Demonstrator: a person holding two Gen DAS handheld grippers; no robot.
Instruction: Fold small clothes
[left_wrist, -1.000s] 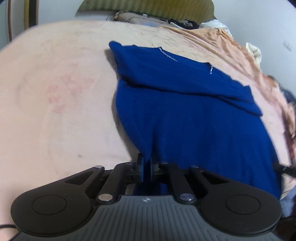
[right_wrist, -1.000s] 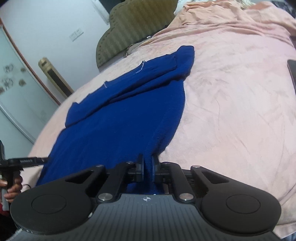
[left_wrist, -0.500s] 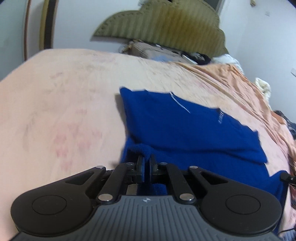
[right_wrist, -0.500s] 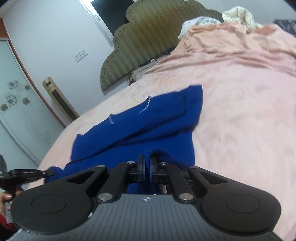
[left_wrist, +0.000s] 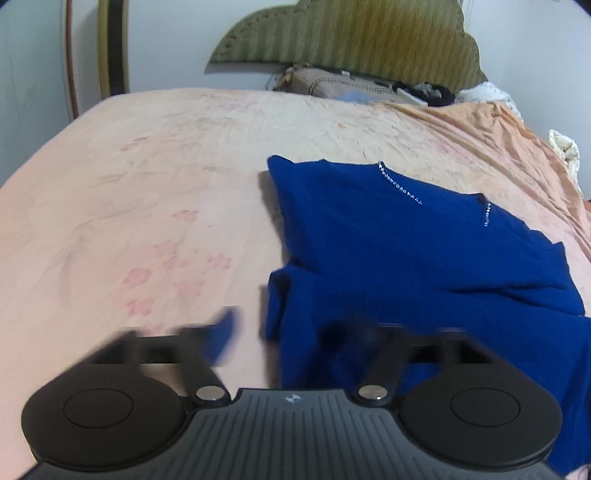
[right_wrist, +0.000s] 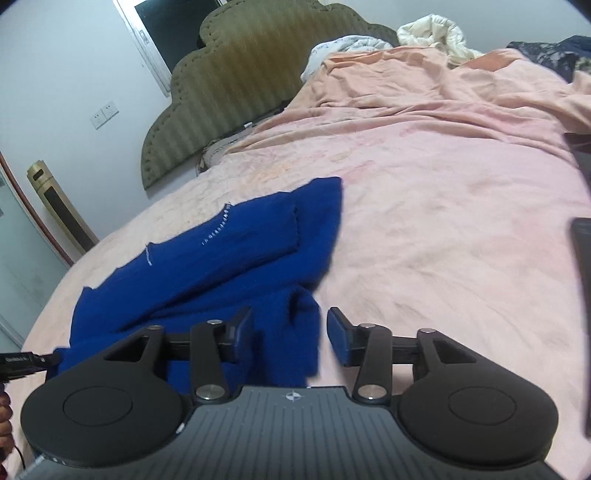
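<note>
A: What do you see from the left side?

B: My left gripper is blurred in the left wrist cam, w/ jaws opening and already wide apart. The deep blue knit sweater with a line of small shiny stones at the neck lies on the pale pink bed sheet with faint flower prints. Its near folded edge sits between the two fingers, but the pads do not press on it. One finger is over bare sheet, the other is over the blue cloth.

A: And the right one?

B: The right gripper has jaws opening too, approx. half apart in the right wrist cam. A fold of the sweater stands between them, near the left pad; I see no pressing, so nothing is gripped. The right finger is over pink sheet.

A: Where is the sweater on the bed?

B: In the middle part, w/ its upper part folded over the body and the neck side toward the olive-green padded headboard with scalloped top. A crumpled peach blanket lies well apart, on the far right. At the left edge of the right cam a hand shows, partly cut off.
</note>
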